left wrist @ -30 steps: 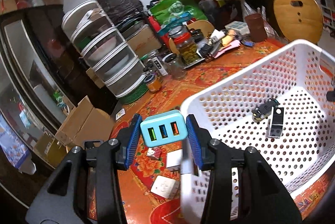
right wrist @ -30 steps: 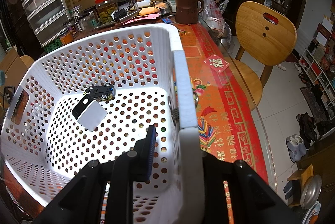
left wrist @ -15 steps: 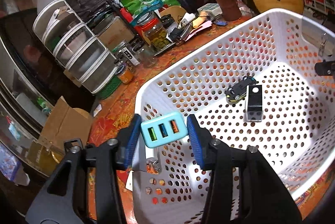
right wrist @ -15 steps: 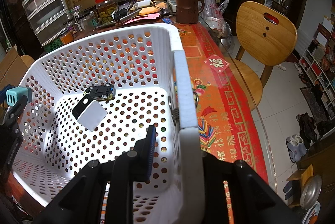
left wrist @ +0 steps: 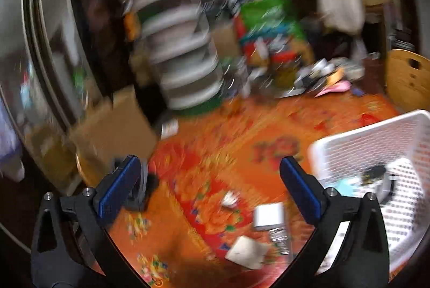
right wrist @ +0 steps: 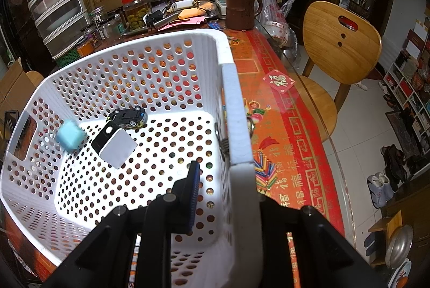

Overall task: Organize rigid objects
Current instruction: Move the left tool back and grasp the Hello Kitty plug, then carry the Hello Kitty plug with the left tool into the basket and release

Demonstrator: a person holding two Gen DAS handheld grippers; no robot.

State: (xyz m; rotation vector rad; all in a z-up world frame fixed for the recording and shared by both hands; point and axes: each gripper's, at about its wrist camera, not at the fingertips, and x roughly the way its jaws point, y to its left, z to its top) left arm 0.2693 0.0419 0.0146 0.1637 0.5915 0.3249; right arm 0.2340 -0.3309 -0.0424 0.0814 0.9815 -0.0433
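The white perforated basket (right wrist: 233, 99) stands on the orange tablecloth. My right gripper (right wrist: 217, 172) is shut on its near wall, one blue pad inside. In the basket lie a light blue USB charger (right wrist: 70, 136), a black-and-white box (right wrist: 115, 145) and a dark toy car (right wrist: 129, 116). The left wrist view is blurred by motion. There my left gripper (left wrist: 208, 167) hangs over the tablecloth left of the basket (left wrist: 349, 132), its jaws opening wide with nothing between them. The charger (left wrist: 346, 185) shows pale blue inside the basket. White adapters (left wrist: 268, 216) (left wrist: 247, 251) lie below the gripper.
Stacked clear drawers (right wrist: 53, 5), jars (right wrist: 135, 11), a brown mug (right wrist: 240, 9) and clutter line the table's far side. A wooden chair (right wrist: 340, 43) stands right of the table. Cardboard boxes (left wrist: 113, 126) sit off the table's left edge.
My left gripper opened and let go of the blue charger, which now lies in the basket. It then swung left, off the basket and over the tablecloth. The right gripper has not moved.
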